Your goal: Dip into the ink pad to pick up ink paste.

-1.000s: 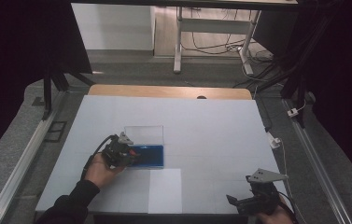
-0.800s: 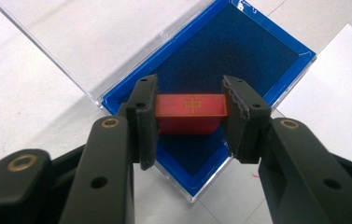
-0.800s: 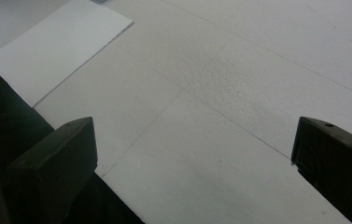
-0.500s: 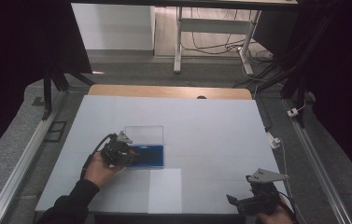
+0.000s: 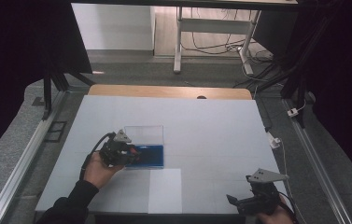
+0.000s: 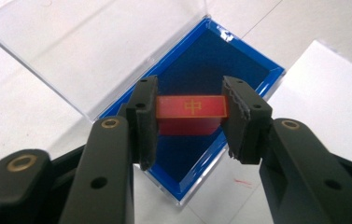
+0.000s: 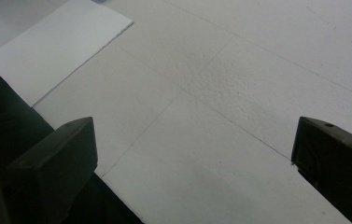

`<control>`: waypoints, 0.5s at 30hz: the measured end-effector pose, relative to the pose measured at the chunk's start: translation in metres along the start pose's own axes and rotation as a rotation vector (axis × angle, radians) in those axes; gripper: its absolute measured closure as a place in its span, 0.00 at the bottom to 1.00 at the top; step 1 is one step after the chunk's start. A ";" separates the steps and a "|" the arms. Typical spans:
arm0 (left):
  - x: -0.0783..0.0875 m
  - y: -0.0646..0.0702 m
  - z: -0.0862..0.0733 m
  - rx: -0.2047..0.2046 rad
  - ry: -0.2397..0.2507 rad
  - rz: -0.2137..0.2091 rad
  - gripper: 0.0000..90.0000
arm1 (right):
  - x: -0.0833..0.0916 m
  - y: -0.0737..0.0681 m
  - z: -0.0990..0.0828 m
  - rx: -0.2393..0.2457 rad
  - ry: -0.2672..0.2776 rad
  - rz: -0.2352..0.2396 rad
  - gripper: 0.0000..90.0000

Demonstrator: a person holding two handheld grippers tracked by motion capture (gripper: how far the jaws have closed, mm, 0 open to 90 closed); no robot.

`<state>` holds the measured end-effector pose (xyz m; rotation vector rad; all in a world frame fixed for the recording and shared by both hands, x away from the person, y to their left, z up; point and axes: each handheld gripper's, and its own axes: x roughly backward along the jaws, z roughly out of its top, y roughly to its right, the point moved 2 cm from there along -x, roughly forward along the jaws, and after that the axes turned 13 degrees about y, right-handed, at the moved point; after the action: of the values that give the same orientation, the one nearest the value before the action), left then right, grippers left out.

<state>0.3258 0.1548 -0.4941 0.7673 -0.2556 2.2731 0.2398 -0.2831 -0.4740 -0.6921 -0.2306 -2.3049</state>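
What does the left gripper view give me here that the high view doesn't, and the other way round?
Left gripper view: the left gripper is shut on a red block with a gold mark, over the blue-lined case. High view: the right gripper, near the table's front edge, apart from the case. Both: the open case, its clear lid laid back, and the white sheet beside it.

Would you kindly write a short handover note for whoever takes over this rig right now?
Left gripper: shut on the red block, held by its ends above the blue-lined case.
Right gripper: open, holding nothing, low over the white table near its front right corner.
Case: on the table's left half, clear lid folded open.
Done: block gripped.
Left: whether it goes into the case or comes out cannot be told; then let go.
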 end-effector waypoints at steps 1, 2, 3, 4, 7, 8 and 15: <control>0.001 0.000 0.000 0.001 0.002 -0.004 0.65 | 0.000 0.000 0.000 0.002 0.000 0.000 0.00; 0.002 0.001 0.001 0.004 0.007 -0.010 0.65 | 0.000 0.000 0.000 0.000 0.000 0.000 0.00; 0.003 0.002 0.001 0.004 0.012 -0.015 0.65 | 0.000 0.000 0.000 0.000 0.000 0.000 0.00; 0.004 0.003 0.001 0.000 0.016 -0.020 0.64 | 0.000 0.000 0.000 -0.001 0.000 0.000 0.00; 0.008 0.006 0.002 -0.007 0.030 -0.033 0.64 | 0.000 -0.001 0.000 0.002 -0.001 -0.002 0.00; 0.009 0.008 0.003 -0.008 0.034 -0.036 0.64 | 0.000 -0.001 0.000 0.002 -0.001 -0.001 0.00; 0.016 0.017 0.003 -0.019 0.056 -0.047 0.65 | 0.001 -0.001 0.000 0.007 0.001 -0.001 0.00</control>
<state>0.3062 0.1500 -0.4815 0.6920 -0.2308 2.2406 0.2389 -0.2827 -0.4735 -0.6877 -0.2390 -2.3042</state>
